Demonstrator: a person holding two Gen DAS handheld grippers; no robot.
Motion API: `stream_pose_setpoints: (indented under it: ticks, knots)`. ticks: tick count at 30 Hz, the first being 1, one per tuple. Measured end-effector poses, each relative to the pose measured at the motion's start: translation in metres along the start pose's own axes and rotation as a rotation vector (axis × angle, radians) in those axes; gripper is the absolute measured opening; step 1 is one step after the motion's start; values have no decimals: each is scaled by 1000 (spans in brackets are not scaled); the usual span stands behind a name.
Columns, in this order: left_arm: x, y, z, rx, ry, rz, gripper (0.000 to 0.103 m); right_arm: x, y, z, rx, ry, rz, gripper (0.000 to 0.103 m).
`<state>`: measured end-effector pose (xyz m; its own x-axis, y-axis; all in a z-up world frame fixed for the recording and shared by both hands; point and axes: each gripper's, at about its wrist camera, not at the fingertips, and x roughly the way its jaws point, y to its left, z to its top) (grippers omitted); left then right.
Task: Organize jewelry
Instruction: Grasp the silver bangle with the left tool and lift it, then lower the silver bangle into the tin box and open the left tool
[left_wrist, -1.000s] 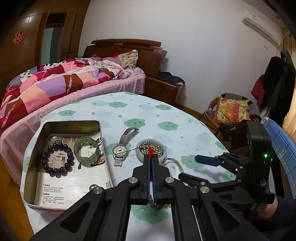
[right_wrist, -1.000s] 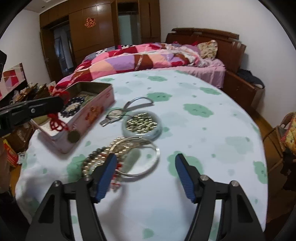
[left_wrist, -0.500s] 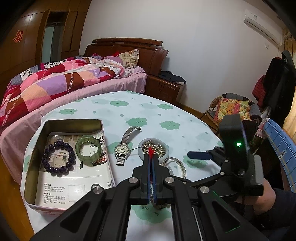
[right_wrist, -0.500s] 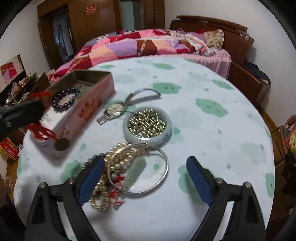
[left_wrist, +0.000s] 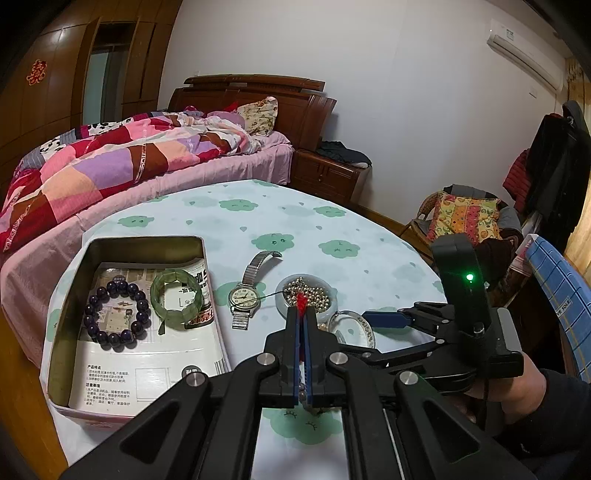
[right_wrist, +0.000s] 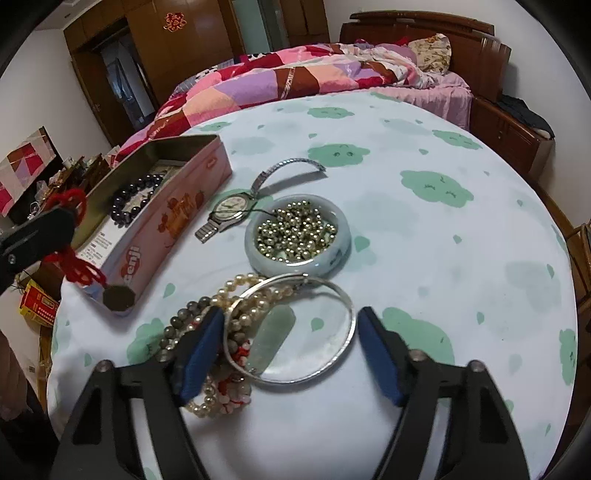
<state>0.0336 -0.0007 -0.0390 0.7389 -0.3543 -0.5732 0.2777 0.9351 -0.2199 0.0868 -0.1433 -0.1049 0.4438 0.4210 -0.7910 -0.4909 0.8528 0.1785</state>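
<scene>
My left gripper (left_wrist: 303, 314) is shut on a red cord (right_wrist: 74, 266) from which a dark coin pendant (right_wrist: 118, 297) hangs beside the pink tin (right_wrist: 177, 206). In the tin lie a dark bead bracelet (left_wrist: 110, 314) and a green jade bangle (left_wrist: 177, 302). My right gripper (right_wrist: 288, 343) is low over the jewelry pile. Its jaws are closing with the silver bangle (right_wrist: 343, 295) between the blue pads (right_wrist: 201, 350), which do not clearly press it. Inside the bangle lies a pale jade pendant (right_wrist: 273, 336). Pearl strands (right_wrist: 236, 284) and grey beads (right_wrist: 177, 321) lie under the left pad.
A wristwatch (right_wrist: 229, 206) and a pale dish (right_wrist: 332, 258) of gold beads sit between the tin and the pile. The round table (right_wrist: 443, 258) has a cloud-print cloth. A bed stands behind it and a chair with a cushion (left_wrist: 465, 218) to the right.
The right gripper came down closer over the silver bangle; its jaws widened, then narrowed around it. The left gripper kept still with the red cord.
</scene>
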Motion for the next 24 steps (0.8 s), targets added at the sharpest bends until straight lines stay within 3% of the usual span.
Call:
stream_pose_setpoints:
  ticks: [16,24]
  knots:
    - [-14,6,9,5,-33,10,0,-17,7,-1,-36,-74,-61,74]
    - [-36,37,30,-26,-94,87,0,-39,23,25,-88,-160,-62,74]
